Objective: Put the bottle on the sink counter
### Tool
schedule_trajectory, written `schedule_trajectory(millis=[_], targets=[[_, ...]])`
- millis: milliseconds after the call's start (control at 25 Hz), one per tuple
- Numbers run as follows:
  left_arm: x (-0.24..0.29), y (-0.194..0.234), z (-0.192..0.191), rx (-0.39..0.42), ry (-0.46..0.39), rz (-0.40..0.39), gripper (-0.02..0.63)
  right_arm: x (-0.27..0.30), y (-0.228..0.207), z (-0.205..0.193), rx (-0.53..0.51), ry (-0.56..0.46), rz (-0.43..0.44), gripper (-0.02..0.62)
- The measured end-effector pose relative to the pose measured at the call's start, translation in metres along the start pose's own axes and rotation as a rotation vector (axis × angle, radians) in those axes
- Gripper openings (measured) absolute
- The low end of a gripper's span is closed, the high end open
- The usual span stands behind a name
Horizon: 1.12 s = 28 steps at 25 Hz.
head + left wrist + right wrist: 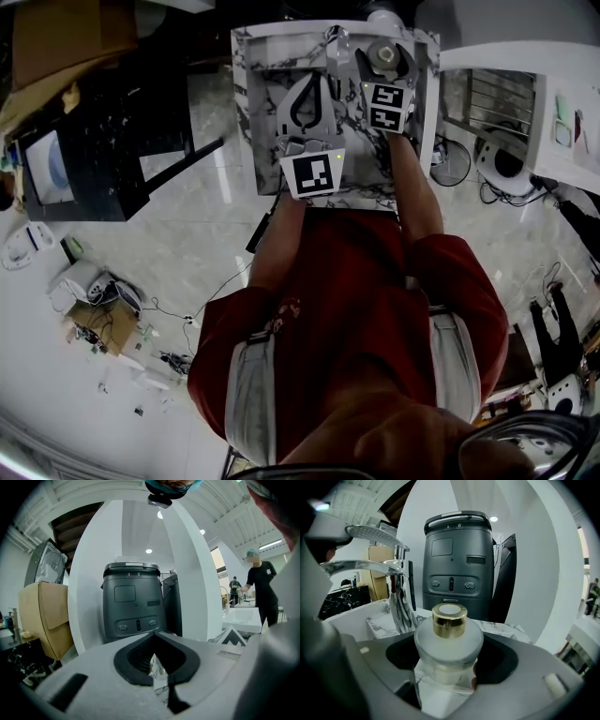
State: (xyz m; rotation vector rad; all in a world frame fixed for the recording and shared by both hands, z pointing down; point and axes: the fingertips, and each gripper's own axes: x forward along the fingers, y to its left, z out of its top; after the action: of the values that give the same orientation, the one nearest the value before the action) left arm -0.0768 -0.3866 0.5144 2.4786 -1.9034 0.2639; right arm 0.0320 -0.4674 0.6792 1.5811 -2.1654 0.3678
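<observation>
A frosted glass bottle (449, 644) with a gold cap stands upright between the jaws of my right gripper (447, 679), which is shut on its lower body. The head view shows the bottle (384, 53) and right gripper (386, 58) over the back right part of the marble sink counter (258, 84). I cannot tell whether the bottle's base touches the marble. My left gripper (307, 79) is over the middle of the counter, left of the bottle. Its jaws are shut with nothing between them (155, 637).
A chrome faucet (401, 602) rises just left of the bottle on the counter (501, 627). Behind the counter stands a dark grey machine (457, 559), with a white wall panel to its right. A person in black (260, 588) works at another counter far right.
</observation>
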Motion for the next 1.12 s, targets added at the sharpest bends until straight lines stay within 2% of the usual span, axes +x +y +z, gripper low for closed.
schedule_trajectory(millis=[160,560,800,1120], targets=[[0.000,0.000,0.002,-0.016,-0.008,0.006,-0.006,0.003,-0.001,0.003,0.001,-0.007,-0.005,0.336],[-0.002,-0.004,0.000,0.035,0.007,-0.014,-0.006,0.014,-0.005,0.009,0.015,-0.030,-0.037,0.336],[-0.004,-0.003,-0.004,-0.005,0.010,-0.006,-0.006,0.015,-0.006,0.010,0.025,-0.037,-0.063,0.335],[-0.007,-0.006,0.000,-0.001,0.003,-0.015,-0.006,0.015,-0.006,0.010,0.018,-0.040,-0.057,0.338]])
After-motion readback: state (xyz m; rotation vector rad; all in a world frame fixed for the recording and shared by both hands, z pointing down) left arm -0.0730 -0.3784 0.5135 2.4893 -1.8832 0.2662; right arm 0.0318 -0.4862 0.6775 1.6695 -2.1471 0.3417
